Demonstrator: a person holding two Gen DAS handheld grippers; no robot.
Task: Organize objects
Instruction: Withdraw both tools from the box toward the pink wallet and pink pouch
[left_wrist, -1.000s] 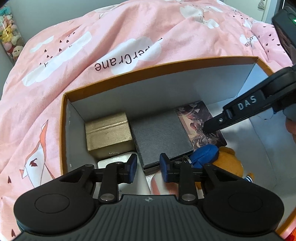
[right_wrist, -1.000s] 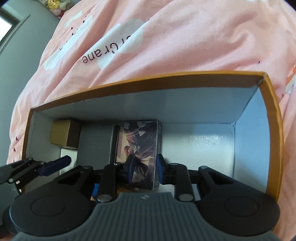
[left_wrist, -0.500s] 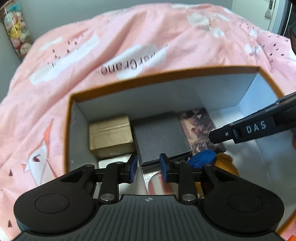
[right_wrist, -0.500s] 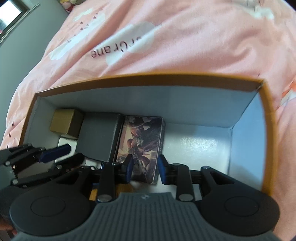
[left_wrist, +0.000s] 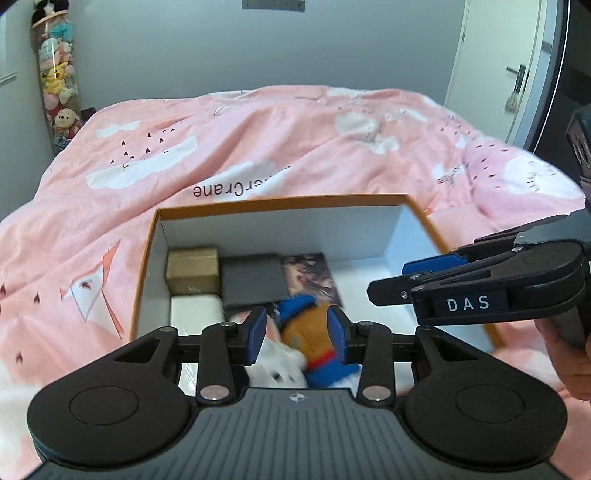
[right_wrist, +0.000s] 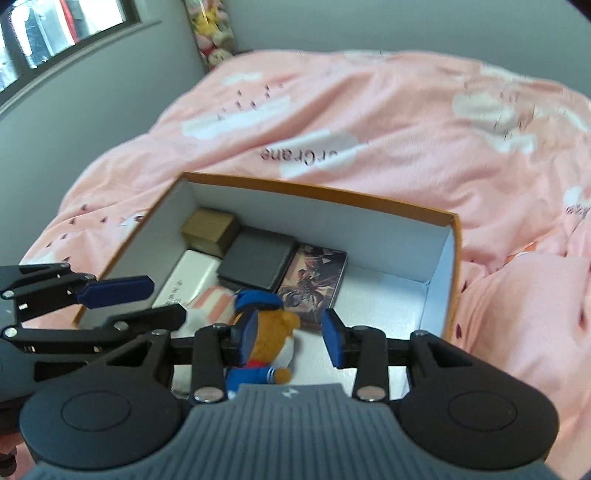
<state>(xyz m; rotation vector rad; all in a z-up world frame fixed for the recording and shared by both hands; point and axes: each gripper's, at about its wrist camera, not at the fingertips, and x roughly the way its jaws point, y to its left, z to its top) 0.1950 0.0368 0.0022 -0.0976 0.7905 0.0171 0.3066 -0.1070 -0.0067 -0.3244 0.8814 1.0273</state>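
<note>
An orange-rimmed cardboard box (left_wrist: 280, 202) (right_wrist: 317, 188) sits on the pink bed. Inside lie a gold box (left_wrist: 192, 267) (right_wrist: 208, 227), a dark grey box (left_wrist: 251, 278) (right_wrist: 258, 260), a picture card box (left_wrist: 310, 277) (right_wrist: 314, 282), a white box (left_wrist: 195, 310) (right_wrist: 186, 278), a pink striped plush (right_wrist: 212, 301) and a bear plush in blue (left_wrist: 306, 332) (right_wrist: 266, 339). My left gripper (left_wrist: 297, 336) is open and empty above the box's near edge. My right gripper (right_wrist: 290, 341) is open and empty above the bear, and shows at the right in the left wrist view (left_wrist: 424, 273).
The pink quilt (left_wrist: 258, 147) (right_wrist: 369, 110) surrounds the box on all sides. A tall column of plush toys (left_wrist: 57, 85) stands by the grey wall at the far left. A door (left_wrist: 498, 66) is at the far right. The right part of the box floor (right_wrist: 384, 295) is bare.
Both grippers have pulled up and back out of the box, and both have opened wider. The box now looks smaller and farther, with the whole bed in view.
</note>
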